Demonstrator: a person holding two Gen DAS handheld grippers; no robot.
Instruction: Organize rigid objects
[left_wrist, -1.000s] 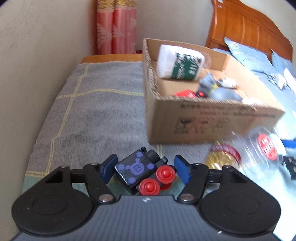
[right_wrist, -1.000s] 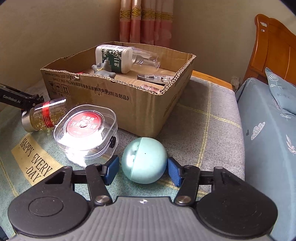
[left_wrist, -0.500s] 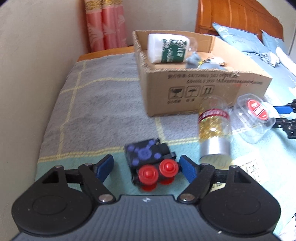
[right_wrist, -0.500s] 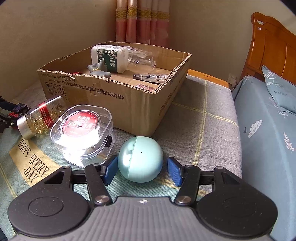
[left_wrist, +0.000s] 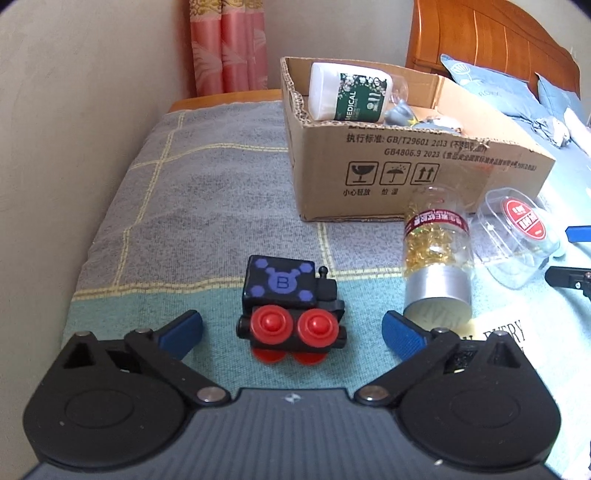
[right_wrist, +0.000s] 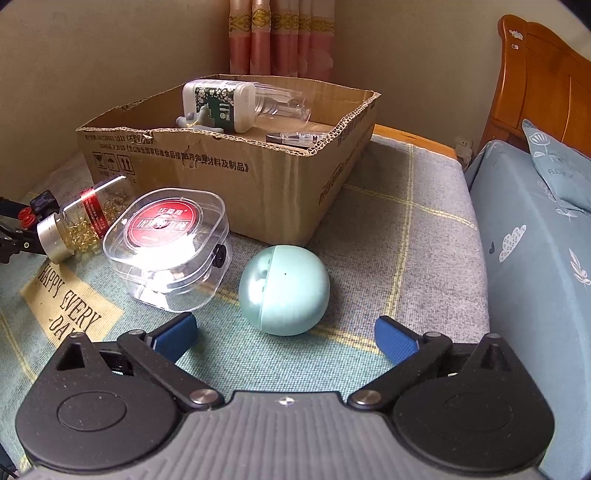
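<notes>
A: What's on the left?

B: The left gripper (left_wrist: 291, 328) has just been opening and its blue ribbed pads stand wide, gripping nothing. Between them, touching neither, a blocky black plastic toy train (left_wrist: 290, 306) with round red wheels and a purple "B" panel sits on the woven checked blanket (left_wrist: 207, 206).

A: And further right?

B: A clear cylindrical jar of golden capsules (left_wrist: 437, 254), silver-capped and red-banded, lies on its side, cap end just beside the right-hand pad. Next comes a clear rounded plastic case (right_wrist: 166, 247) with a red disc label. Behind both stands an open corrugated cardboard box (right_wrist: 258, 177), edges torn, holding a white bottle (left_wrist: 347, 92) with a dark green label.

A: The right side?

B: The right gripper (right_wrist: 286, 334) has likewise just been opening; its jaws are spread wide and empty. A smooth, glossy pale-teal egg-shaped shell (right_wrist: 284, 291) with a seam rests on the blanket just ahead of the gap, clear of both pads. Beyond lies a blue patterned bedsheet (right_wrist: 528, 258).
</notes>
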